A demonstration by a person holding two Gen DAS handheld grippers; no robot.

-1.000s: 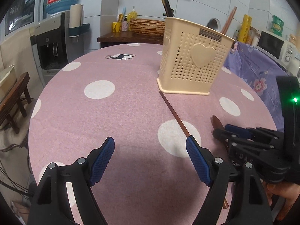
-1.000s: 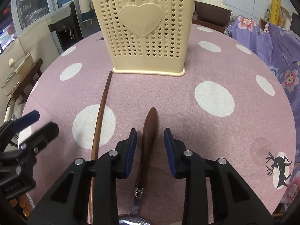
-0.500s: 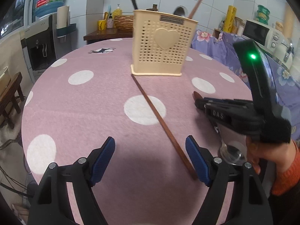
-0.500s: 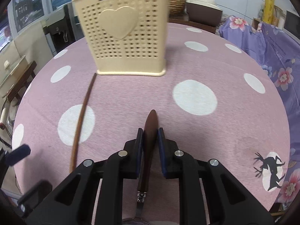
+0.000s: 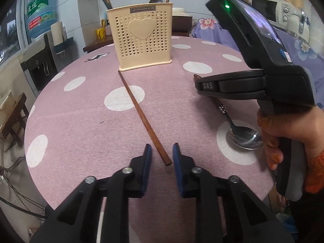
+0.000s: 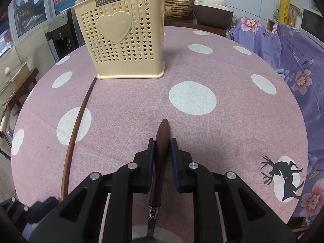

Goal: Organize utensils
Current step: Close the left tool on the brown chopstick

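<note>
Round counter [image 5: 85,121] under a pink cloth with white dots. A cream perforated utensil holder [image 5: 142,38] with a raised heart on its front stands upright toward the far side; dark handles stick up out of its top.

Left tool [image 5: 162,156]: jaws closing, blue pads either side of the near end of a single brown chopstick [image 5: 139,111]. A gap shows on both sides of the stick, so the pads are not pressing it. The chopstick lies flat on the cloth, running diagonally from between the pads up to just short of the holder's base, crossing a white dot.

Right tool [image 6: 162,147]: pads pressed against the dark wooden handle of a spoon [image 6: 161,158], pinching it near its thicker end. Handle tip points toward the holder. From the left wrist view the spoon's metal bowl [image 5: 245,137] rests on a white dot near the counter's near edge, and a hand [image 5: 291,129] with an orange sleeve grips the right tool's handle.

Chopstick and spoon are well apart, roughly side by side.
</note>
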